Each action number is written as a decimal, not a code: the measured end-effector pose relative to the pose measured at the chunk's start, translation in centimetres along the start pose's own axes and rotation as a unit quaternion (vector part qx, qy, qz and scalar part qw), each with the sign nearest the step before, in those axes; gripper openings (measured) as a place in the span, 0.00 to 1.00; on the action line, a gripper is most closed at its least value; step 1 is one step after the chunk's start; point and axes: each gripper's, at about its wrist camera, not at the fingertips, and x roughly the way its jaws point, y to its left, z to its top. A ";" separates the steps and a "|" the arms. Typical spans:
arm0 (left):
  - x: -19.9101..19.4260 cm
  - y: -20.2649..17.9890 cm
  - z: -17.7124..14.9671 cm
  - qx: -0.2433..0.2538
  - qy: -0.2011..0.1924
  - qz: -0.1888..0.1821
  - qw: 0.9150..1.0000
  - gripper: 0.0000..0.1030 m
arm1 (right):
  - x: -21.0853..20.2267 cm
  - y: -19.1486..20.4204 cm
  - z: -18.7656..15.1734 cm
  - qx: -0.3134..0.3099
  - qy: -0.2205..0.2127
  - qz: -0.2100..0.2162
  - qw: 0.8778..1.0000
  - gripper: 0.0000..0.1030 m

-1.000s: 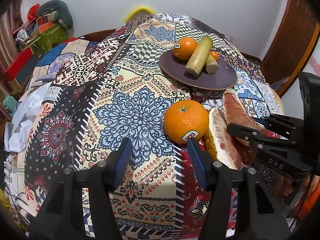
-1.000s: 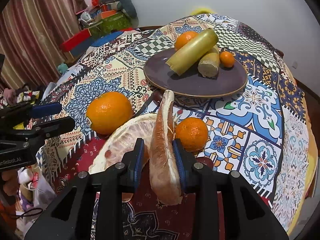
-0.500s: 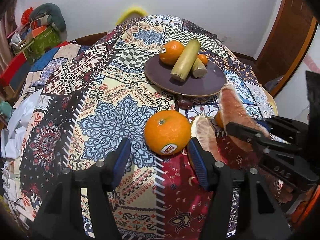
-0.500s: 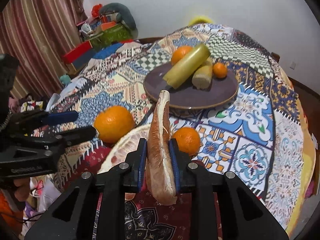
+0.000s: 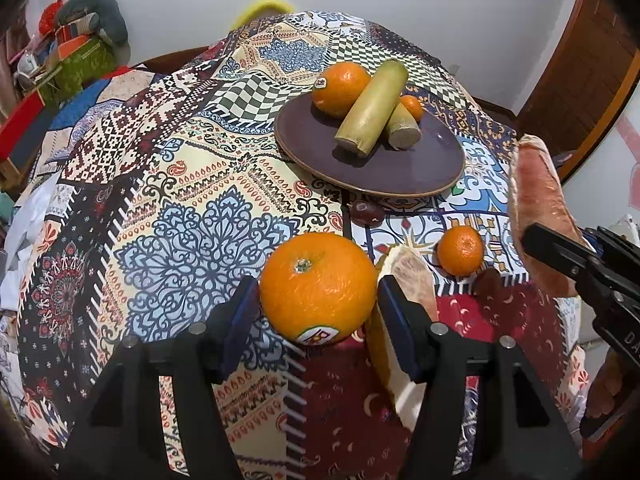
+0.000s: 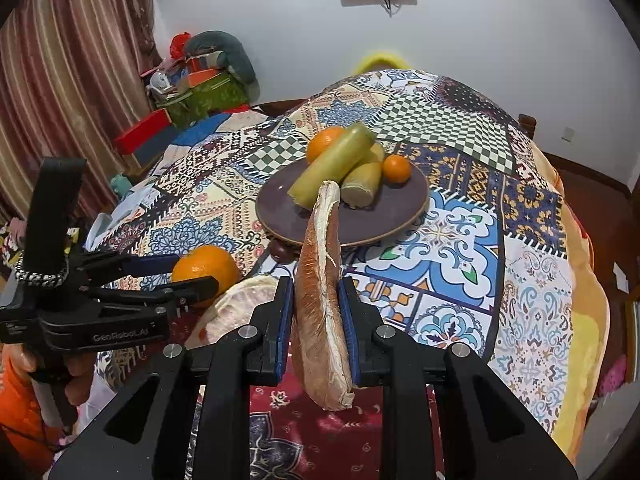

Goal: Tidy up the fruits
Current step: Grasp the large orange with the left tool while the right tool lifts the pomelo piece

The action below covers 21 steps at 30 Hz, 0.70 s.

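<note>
Roughly halfway, I judge — the far plate (image 5: 360,176) holds some fruit; the right gripper (image 6: 316,322) clamps a raised pomelo wedge (image 6: 320,300); the left gripper (image 5: 316,312), open, straddles the near large orange (image 5: 318,288); a small tangerine (image 5: 460,251) waits to its right.

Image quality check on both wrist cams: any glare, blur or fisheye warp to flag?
Left wrist: sharp; strong fisheye bows the tablecloth and door frame; dark vignette in the corners; small glare spot on the purple plate; soft shadows under the large orange. Right wrist: same barrel warp; the pomelo wedge in the right gripper is crisp, the sugarcane tip slightly soft; lighting even.
</note>
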 end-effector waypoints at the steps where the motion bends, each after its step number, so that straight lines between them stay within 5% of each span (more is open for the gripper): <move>1: 0.2 -0.1 0.1 0.002 0.000 0.002 1.000 0.60 | 0.0 -0.1 0.0 0.002 0.001 0.000 1.000 0.20; 12: 1.5 0.7 0.4 -0.019 0.009 -0.022 1.000 0.63 | 0.2 -0.5 -0.3 0.004 0.003 -0.001 1.000 0.20; 21: 0.4 0.4 0.5 -0.013 -0.014 0.001 1.000 0.61 | -0.2 -1.5 0.4 0.007 -0.007 -0.009 1.000 0.20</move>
